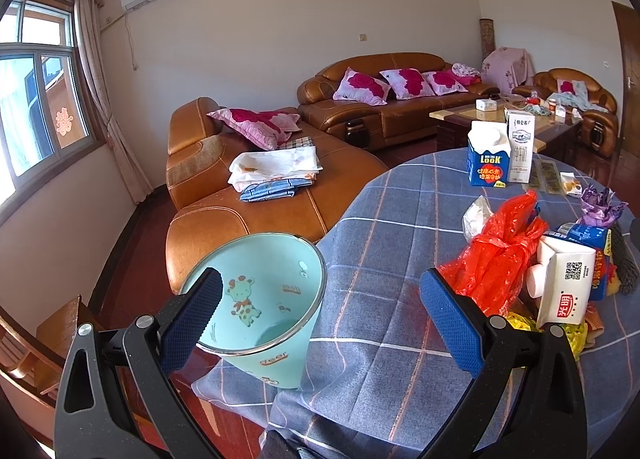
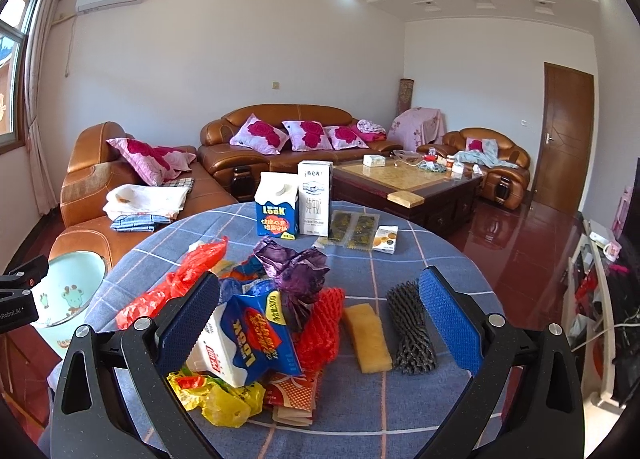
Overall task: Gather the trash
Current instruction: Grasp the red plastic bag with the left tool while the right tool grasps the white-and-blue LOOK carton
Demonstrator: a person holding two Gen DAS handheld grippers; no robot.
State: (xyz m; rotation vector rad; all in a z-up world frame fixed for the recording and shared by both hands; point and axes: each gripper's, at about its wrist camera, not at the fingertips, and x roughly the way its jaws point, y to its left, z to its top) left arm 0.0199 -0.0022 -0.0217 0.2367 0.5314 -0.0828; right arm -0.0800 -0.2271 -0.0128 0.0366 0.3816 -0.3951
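A pale teal bin point(image 1: 260, 299) with a cartoon deer stands tilted at the left edge of the round table point(image 1: 380, 227). My left gripper point(image 1: 324, 323) is open, its left finger over the bin's mouth and its right finger near a red plastic bag point(image 1: 500, 255) and a white carton point(image 1: 564, 287). My right gripper point(image 2: 320, 319) is open above the trash pile: a flattened blue LOOK carton point(image 2: 260, 335), a purple wrapper point(image 2: 292, 267), red foam netting point(image 2: 320, 327), a yellow bag point(image 2: 224, 399), a yellow strip point(image 2: 368, 339) and dark netting point(image 2: 412, 335). The bin point(image 2: 68, 299) shows at far left.
Two upright cartons, a blue one point(image 2: 276, 211) and a white one point(image 2: 315, 199), stand at the table's far side beside snack packets point(image 2: 354, 229). Brown leather sofas point(image 2: 132, 187) and a coffee table point(image 2: 408, 183) lie beyond. A wooden chair point(image 1: 40, 339) is at lower left.
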